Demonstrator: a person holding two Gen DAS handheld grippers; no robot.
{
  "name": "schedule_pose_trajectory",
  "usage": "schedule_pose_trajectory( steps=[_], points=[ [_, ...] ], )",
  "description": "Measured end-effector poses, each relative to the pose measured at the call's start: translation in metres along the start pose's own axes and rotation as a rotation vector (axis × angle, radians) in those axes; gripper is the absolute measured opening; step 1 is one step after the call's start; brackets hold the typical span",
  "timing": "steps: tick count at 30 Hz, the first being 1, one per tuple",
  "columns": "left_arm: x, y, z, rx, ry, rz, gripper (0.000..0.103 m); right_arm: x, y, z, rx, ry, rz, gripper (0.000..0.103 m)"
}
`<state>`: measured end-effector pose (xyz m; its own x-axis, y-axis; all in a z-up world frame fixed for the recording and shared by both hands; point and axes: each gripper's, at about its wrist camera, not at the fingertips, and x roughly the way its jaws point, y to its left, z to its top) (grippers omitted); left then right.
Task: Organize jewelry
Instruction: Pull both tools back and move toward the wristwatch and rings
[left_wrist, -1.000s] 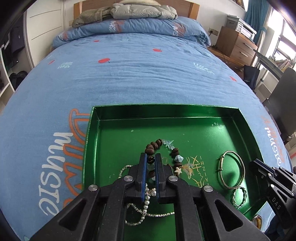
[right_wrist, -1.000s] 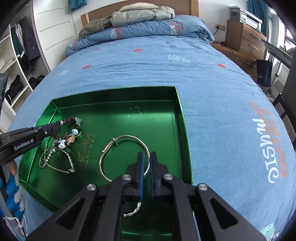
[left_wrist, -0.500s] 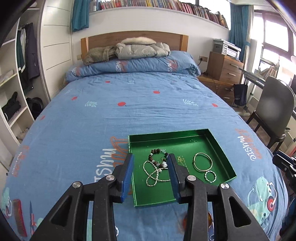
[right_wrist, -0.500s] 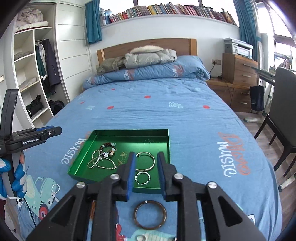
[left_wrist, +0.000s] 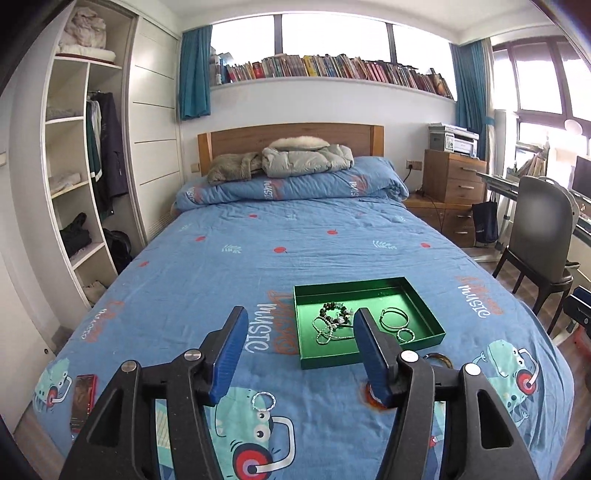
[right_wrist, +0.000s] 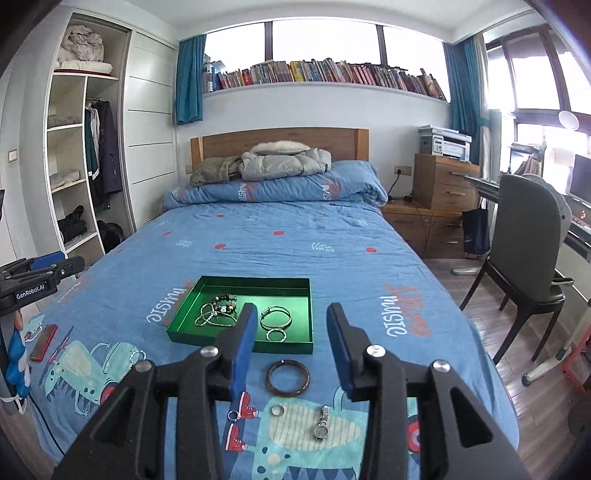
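Left hand-held gripper (left_wrist: 299, 345): jaws opening, nothing between them, held above the bed (left_wrist: 295, 236) near its foot; a slow release is no risk here since it carries nothing.
Small ring (left_wrist: 263, 401): lies loose on the quilt just under the left hand-held gripper; thin and pale on a busy print, so a pinch could catch cloth or skid the ring away.
Tray (right_wrist: 184, 334): green, on the bed, holding a bead bracelet (right_wrist: 224, 302), a chain (right_wrist: 212, 319), a bangle (right_wrist: 276, 319) and a little hoop (right_wrist: 276, 335); soft bedding means a push on its rim could tip it and spill the lot.
Beads and chain: heaped together in the tray's left half; another piece dropped on them would likely tangle.
Dark bangle (right_wrist: 288, 377): on the quilt just in front of the tray, apart from it; round, so it may roll or slip from flat pads.
Right hand-held gripper (right_wrist: 291, 338): jaws opening, empty, above the dark bangle.
Flat ring (right_wrist: 277, 410): small and low, easy to miss.
Watch (right_wrist: 322, 422): nearest the bed's foot; a nudge might send it over the edge.
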<state>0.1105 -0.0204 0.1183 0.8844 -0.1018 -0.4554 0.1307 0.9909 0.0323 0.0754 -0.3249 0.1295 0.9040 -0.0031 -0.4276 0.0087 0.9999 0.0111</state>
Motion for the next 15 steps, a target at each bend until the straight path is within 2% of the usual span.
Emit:
schedule_pose_trajectory(
  steps=[5, 10, 15],
  points=[
    [-0.04, 0.002, -0.017, -0.012, -0.046, 0.024, 0.063, -0.042, 0.012, -0.012, -0.011, -0.029, 0.002, 0.045],
    [-0.065, 0.005, -0.032, -0.034, -0.095, 0.03, 0.063, -0.064, 0.014, -0.025, -0.014, -0.028, 0.007, 0.046],
    [-0.074, 0.002, -0.039, -0.036, -0.068, 0.025, 0.063, -0.08, 0.012, -0.029, -0.03, -0.042, 0.004, 0.047]
  ],
)
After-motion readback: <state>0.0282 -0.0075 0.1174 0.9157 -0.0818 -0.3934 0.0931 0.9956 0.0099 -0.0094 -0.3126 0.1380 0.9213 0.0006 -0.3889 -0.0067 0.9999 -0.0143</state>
